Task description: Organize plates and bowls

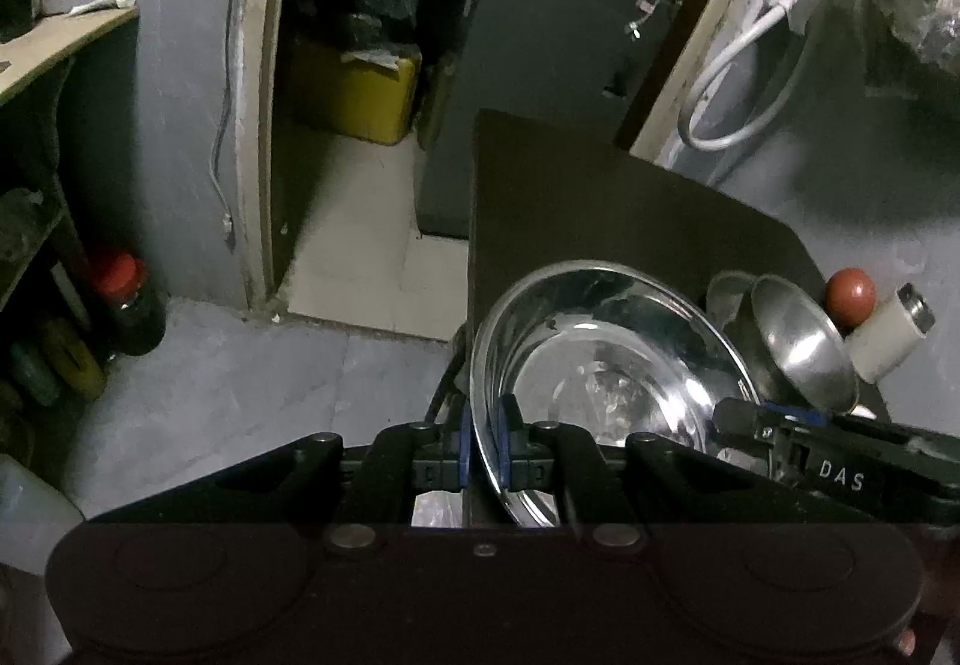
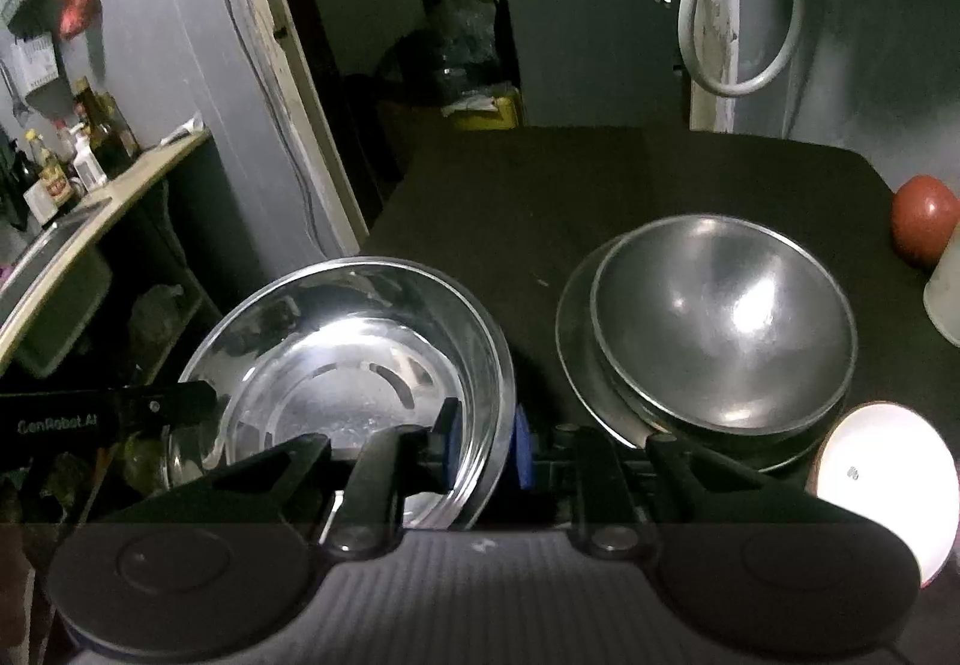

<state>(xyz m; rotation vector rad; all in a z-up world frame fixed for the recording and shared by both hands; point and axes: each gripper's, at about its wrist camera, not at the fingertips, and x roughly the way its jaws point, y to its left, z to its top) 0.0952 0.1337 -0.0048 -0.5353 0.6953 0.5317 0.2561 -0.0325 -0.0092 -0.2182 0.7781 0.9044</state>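
Note:
A large shiny steel bowl (image 1: 600, 365) (image 2: 354, 359) is held by both grippers at the left edge of the dark table (image 2: 540, 185). My left gripper (image 1: 486, 449) is shut on its left rim, blue pads either side of the wall. My right gripper (image 2: 486, 449) is shut on the opposite rim; in the left wrist view it shows as a black finger (image 1: 774, 425). To the right, a duller steel bowl (image 2: 720, 317) (image 1: 804, 347) rests in a steel plate (image 2: 570, 341). A white bowl (image 2: 882, 485) stands at the near right.
A red round fruit (image 2: 924, 227) (image 1: 849, 296) and a white cylinder (image 1: 888, 341) stand at the table's right edge. Left of the table the floor drops away, with a shelf of bottles (image 2: 90, 149) and a doorway with a yellow bin (image 1: 354, 95).

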